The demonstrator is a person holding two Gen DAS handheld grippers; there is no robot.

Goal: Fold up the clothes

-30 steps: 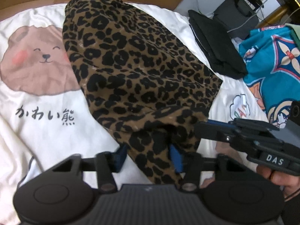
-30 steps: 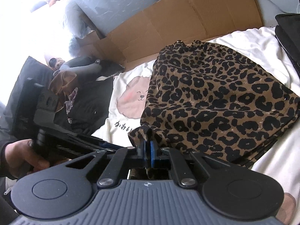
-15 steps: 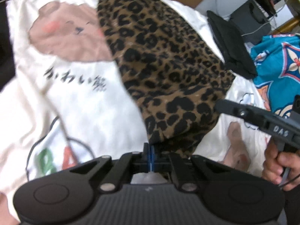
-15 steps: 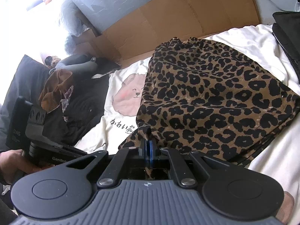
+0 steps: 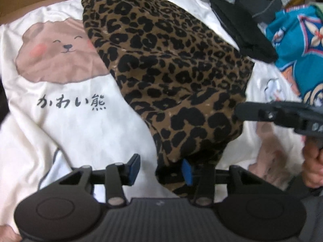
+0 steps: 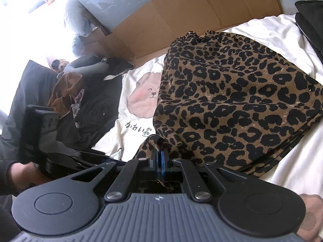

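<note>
we hold our left gripper (image 5: 160, 168) with its jaws apart, one blue pad on each side of the near corner of the leopard-print garment (image 5: 173, 70); the cloth hangs down between them and touches the right pad, but nothing is pinched. our right gripper (image 6: 159, 157) has its jaws pressed together on a bunched fold of the same garment at its near left corner, and the fold stands up above the pads. the garment lies folded on a white sheet with a bear print (image 5: 60, 109), partly covering the bear's right side. a black folded garment (image 5: 244, 28) lies beyond it to the right, with a teal patterned cloth (image 5: 298, 48) further right. brown cardboard (image 6: 201, 14) stands behind the sheet. in the left wrist view our right gripper reaches in from the right edge, just beside the leopard cloth.
</note>
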